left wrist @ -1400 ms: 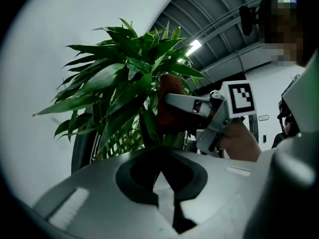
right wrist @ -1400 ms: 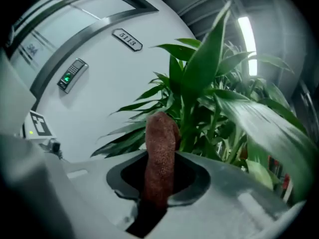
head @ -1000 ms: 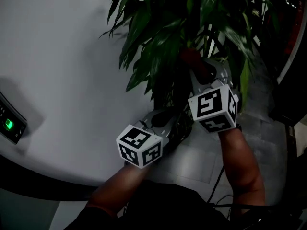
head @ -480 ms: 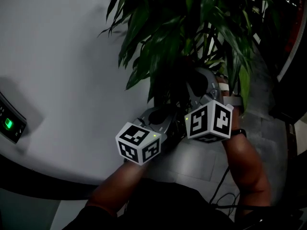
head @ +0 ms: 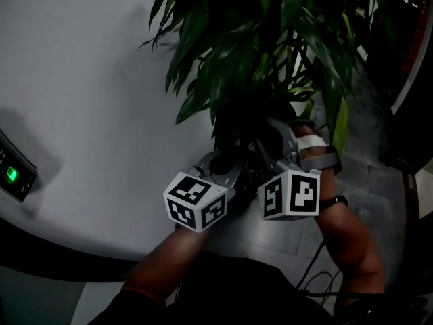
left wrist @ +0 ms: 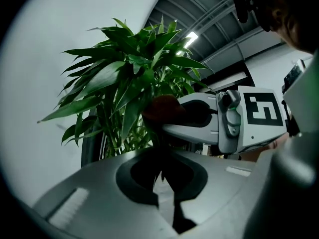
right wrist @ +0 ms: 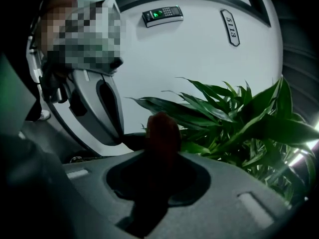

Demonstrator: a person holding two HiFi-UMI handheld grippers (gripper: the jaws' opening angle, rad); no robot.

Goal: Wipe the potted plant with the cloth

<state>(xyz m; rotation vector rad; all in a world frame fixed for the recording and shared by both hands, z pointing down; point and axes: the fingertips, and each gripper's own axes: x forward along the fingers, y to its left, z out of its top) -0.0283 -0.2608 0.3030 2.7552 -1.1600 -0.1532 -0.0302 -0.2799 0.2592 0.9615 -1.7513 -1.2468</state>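
The potted plant point(head: 270, 46) fills the top of the head view with long dark green leaves; its pot is hidden. My left gripper point(head: 230, 166) reaches level into the lower foliage. Its jaws are shut on a dark leaf point(left wrist: 160, 156) that hangs down between them. My right gripper point(head: 274, 131) sits close beside it on the right, shut on a dark red cloth point(right wrist: 162, 133). The cloth point(left wrist: 162, 108) presses against the leaves just above the left jaws. The plant point(right wrist: 239, 118) spreads to the right in the right gripper view.
A white curved wall point(head: 81, 80) stands left of the plant, with a keypad panel point(head: 12, 175) lit green and a number plate point(right wrist: 230, 28). Grey floor tiles point(head: 284, 232) and a cable point(head: 308, 252) lie below my arms. A dark frame point(head: 413, 73) borders the right.
My right gripper has come down and toward me along the foliage with the cloth and has rolled, so its marker cube shows other faces. The left gripper has stayed put.
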